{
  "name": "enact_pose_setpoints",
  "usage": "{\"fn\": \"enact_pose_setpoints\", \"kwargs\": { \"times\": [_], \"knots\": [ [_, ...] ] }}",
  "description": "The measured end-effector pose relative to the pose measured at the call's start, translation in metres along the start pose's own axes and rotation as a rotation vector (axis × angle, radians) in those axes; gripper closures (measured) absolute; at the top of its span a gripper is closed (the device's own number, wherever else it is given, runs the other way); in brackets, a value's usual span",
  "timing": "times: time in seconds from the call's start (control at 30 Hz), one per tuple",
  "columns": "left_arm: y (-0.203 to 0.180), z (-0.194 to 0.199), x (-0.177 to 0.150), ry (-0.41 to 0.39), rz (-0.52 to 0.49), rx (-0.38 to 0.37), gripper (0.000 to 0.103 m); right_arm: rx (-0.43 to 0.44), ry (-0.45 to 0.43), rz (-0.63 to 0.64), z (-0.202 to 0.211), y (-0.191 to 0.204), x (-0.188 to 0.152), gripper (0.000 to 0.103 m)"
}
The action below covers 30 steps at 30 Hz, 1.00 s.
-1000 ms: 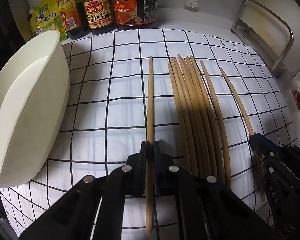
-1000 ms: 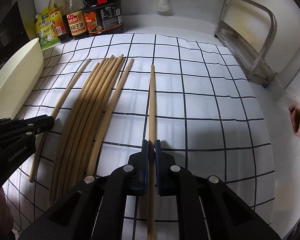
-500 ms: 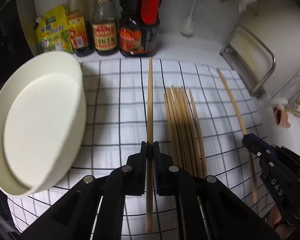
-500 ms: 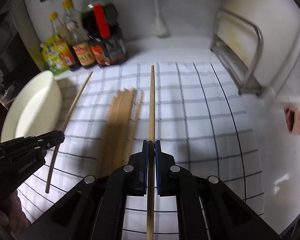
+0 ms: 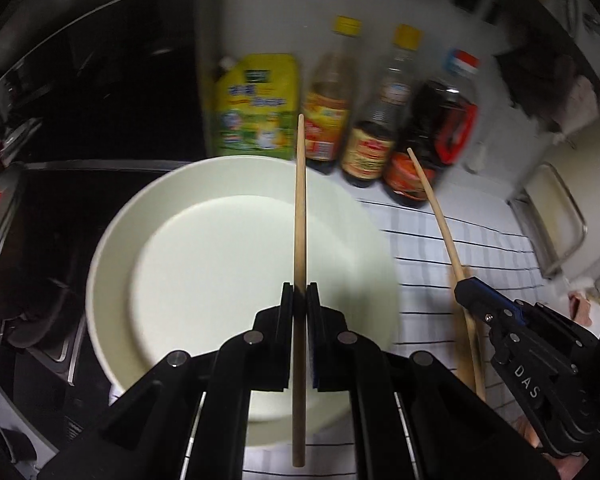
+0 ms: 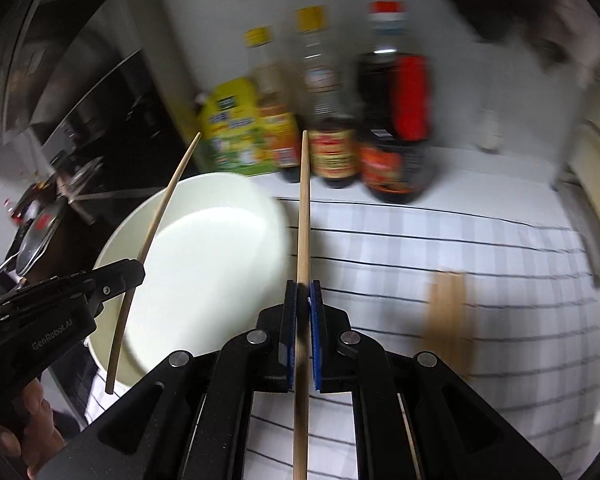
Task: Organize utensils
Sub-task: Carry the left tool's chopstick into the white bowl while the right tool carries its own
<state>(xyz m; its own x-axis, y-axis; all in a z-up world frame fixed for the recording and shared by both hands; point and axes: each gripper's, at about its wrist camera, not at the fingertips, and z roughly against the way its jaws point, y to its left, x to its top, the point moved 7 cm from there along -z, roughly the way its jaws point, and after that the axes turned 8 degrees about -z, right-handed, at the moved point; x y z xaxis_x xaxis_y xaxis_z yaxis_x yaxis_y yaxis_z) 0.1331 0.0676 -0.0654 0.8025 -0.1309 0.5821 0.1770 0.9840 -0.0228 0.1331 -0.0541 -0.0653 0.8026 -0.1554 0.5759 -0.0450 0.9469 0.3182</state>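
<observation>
We hold one wooden chopstick per gripper. The left gripper (image 5: 299,292) has its jaws pinching the left chopstick (image 5: 300,208), which hangs over the white bowl (image 5: 112,240) and points to 12 o'clock. The right gripper (image 6: 303,292) has its jaws pinching the right chopstick (image 6: 303,208), which hangs above the bowl's rim at 3 o'clock. The remaining chopsticks (image 6: 446,308) lie bundled on the checked cloth (image 6: 500,248) covering the worktop, at 3 o'clock of the bowl. We judge each stick light, stiff and smooth, so it may pivot in the pads. Each grip sits below mid-length, leaving a long tip to steer into the bowl
</observation>
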Motion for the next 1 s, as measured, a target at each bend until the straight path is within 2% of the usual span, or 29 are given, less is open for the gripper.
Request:
{"fn": "enact_pose_setpoints", "kwargs": {
  "times": [0.1, 0.33, 0.63, 1.0],
  "knots": [
    [0.039, -0.01, -0.003, 0.02, 0.018, 0.03, 0.096, 0.027, 0.03, 0.014, -0.024, 0.027, 0.001, 0.097],
    [0.08, -0.044, -0.014, 0.087, 0.027, 0.042, 0.096, 0.05, 0.112, 0.003, -0.073, 0.07, -0.002, 0.097],
    [0.09, -0.07, -0.028, 0.144, 0.008, 0.025, 0.096, -0.011, 0.194, -0.005, -0.112, 0.077, -0.018, 0.097],
    [0.093, -0.081, -0.036, 0.164, 0.007, 0.013, 0.095, -0.048, 0.202, -0.013, -0.113, 0.069, -0.03, 0.097]
  ]
}}
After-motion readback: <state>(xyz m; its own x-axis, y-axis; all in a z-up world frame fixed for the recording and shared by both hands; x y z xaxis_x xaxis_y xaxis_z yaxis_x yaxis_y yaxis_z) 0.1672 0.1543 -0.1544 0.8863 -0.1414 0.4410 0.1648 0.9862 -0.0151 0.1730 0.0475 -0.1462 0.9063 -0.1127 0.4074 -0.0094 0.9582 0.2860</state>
